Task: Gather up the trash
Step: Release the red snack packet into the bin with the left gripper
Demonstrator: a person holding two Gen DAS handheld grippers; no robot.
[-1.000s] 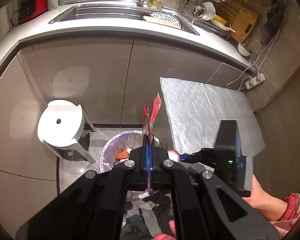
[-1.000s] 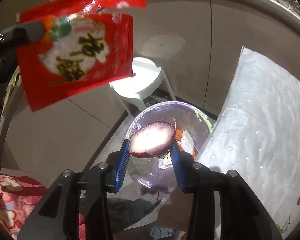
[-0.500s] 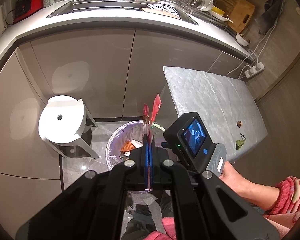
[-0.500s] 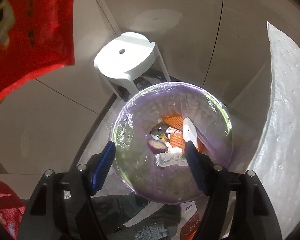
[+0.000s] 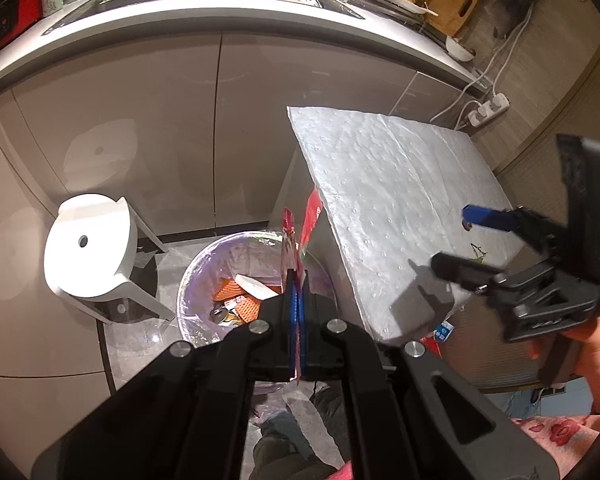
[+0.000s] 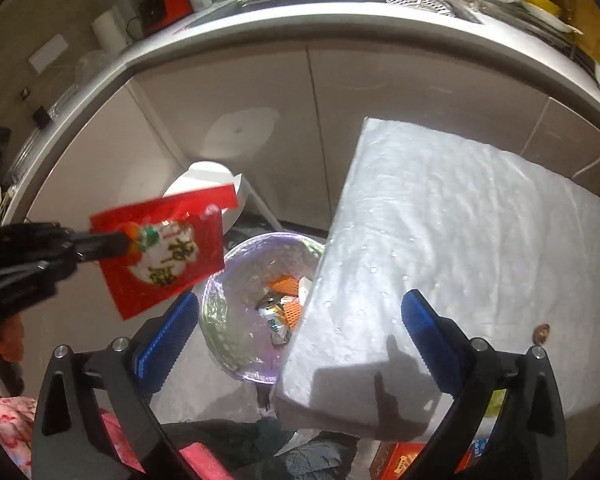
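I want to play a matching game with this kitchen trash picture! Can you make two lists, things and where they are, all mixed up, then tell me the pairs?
Things:
1. red packet
2. drink can
3. white stool
4. small brown scrap

Places:
A. on the floor beside the bin
B. on the white padded table
C. pinched in the left gripper
D. inside the trash bin

Pairs: 1-C, 2-D, 3-A, 4-B

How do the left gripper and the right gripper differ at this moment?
The left gripper is shut on the red packet; the right gripper is open and empty, its jaws having just been opening. The left holds over the trash bin; the right is over the padded table's edge. Both have blue pads.
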